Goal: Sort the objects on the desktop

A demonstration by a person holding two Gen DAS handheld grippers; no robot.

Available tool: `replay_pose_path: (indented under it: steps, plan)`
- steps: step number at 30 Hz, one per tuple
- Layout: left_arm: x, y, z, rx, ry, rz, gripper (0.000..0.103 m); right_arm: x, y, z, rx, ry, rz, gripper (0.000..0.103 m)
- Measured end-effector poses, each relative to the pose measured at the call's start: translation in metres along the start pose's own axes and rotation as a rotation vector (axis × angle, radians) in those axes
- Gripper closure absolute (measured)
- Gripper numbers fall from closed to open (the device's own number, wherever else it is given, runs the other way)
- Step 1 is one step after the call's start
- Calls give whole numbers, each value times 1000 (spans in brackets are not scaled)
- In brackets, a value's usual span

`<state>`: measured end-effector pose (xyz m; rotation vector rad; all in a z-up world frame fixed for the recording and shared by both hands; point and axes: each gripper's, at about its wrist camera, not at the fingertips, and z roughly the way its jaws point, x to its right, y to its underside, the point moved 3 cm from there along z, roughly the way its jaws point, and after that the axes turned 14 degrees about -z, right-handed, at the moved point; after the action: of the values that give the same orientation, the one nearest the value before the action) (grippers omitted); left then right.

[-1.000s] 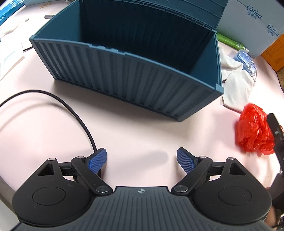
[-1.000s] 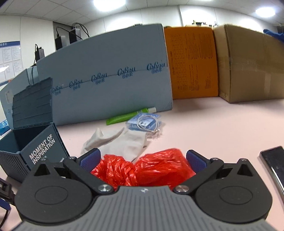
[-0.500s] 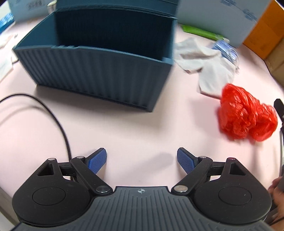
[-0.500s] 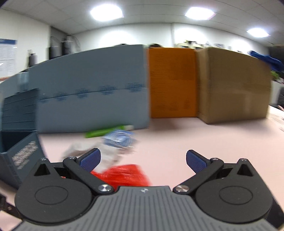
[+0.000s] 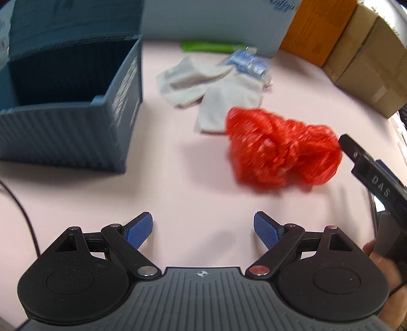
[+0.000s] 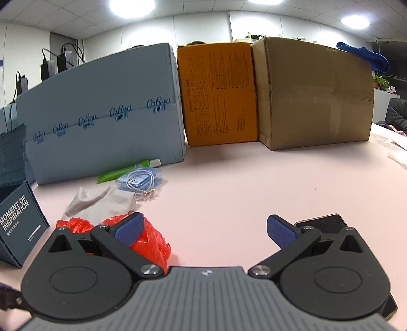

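While both grippers' jaws gape empty, the left gripper [image 5: 203,227] looks set to take the red bag [image 5: 282,146], then bin it in the box [image 5: 76,119].

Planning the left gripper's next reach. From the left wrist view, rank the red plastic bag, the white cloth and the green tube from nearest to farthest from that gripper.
Measured from the left gripper, open over bare table:
1. Red plastic bag, ahead and to the right.
2. White cloth, beyond the bag, ahead near center.
3. Green tube, farthest, lying against the pale blue box at the back.
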<state>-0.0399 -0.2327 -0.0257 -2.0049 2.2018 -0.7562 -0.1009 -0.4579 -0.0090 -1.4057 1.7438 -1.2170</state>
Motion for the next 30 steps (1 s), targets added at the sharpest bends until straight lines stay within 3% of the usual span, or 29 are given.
replay_pose_path:
  steps: [4, 7, 11, 14, 19, 30]
  plan:
    - [8, 0, -2, 25, -20, 33, 18, 8, -9, -9, 81, -94, 90, 0]
    - [12, -4, 4, 24, -36, 23, 18, -5, -15, -1, 59, -158, 55, 0]
    - [22, -9, 11, 46, -47, 56, 18, -10, -13, 2, 61, -128, 28, 0]
    - [29, -11, 16, 64, -46, 86, 18, -8, -10, 10, 7, -67, 24, 0]
    - [39, -13, 24, 58, -13, 111, 18, -1, -1, 20, -71, -49, 14, 0]
    - [83, -13, 44, 35, 54, 226, 18, 15, 1, 20, -68, 1, -39, 0]
